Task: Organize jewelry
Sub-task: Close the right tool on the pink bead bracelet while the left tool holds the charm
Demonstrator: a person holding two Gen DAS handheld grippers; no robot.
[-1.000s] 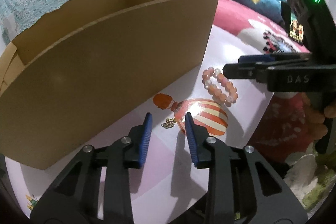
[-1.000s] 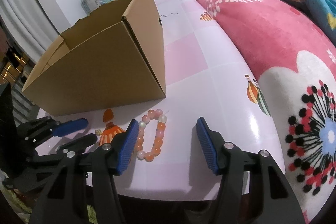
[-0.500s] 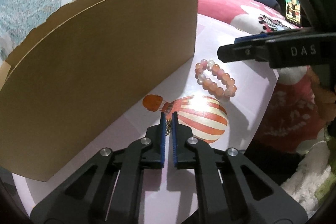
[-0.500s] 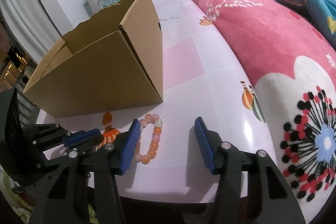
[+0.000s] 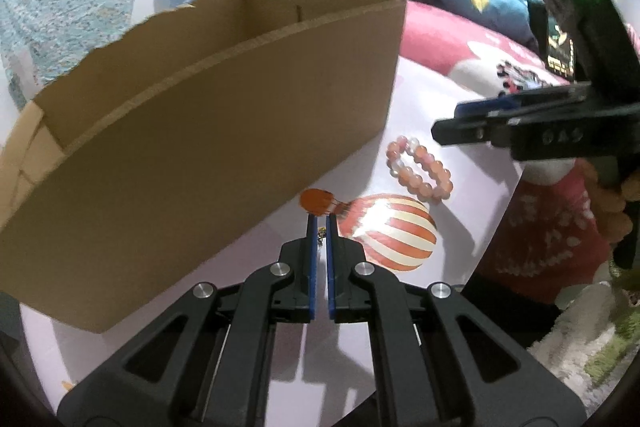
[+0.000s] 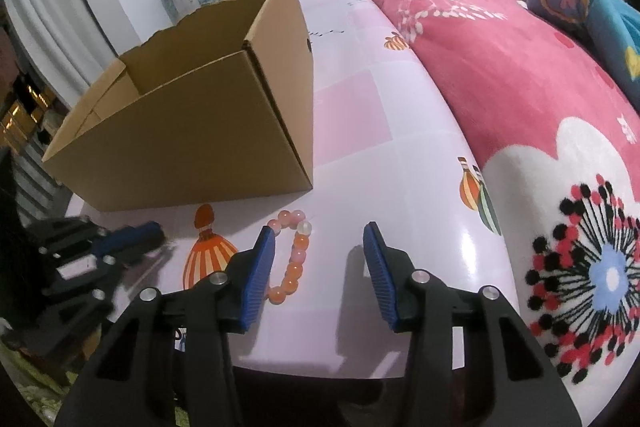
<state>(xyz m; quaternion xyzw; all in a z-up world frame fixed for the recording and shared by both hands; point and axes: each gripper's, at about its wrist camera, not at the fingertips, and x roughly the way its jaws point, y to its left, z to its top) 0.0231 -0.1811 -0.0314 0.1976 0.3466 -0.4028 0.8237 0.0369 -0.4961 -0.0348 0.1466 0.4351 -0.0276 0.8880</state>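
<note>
Left wrist view runs, from left to right, from the open cardboard box (image 5: 192,131) through the left gripper (image 5: 319,227) to the bead bracelet (image 5: 419,169) and the right gripper (image 5: 460,121) at the far right. Nothing can be seen inside the box from here, so the sorting looks barely begun. The left gripper's blue pads are pressed nearly together on a small gold chain piece (image 5: 320,236), a glint of which shows in the slit between them, just near of the box's front wall on the pink tablecloth (image 5: 432,99). That first pick seems made; carrying it over the box rim is still to do. In the right wrist view the box (image 6: 192,131) again sits at the left, then the left gripper (image 6: 160,233) low at the near left edge, then the bracelet (image 6: 294,259) lying flat on the cloth. The right gripper (image 6: 320,247) has just been closing, yet its jaws stand roughly half apart with nothing pinched: the left pad (image 6: 260,267) overlaps the bracelet's left side, and whether it touches I cannot tell. The bracelet is still to be picked and boxed
</note>
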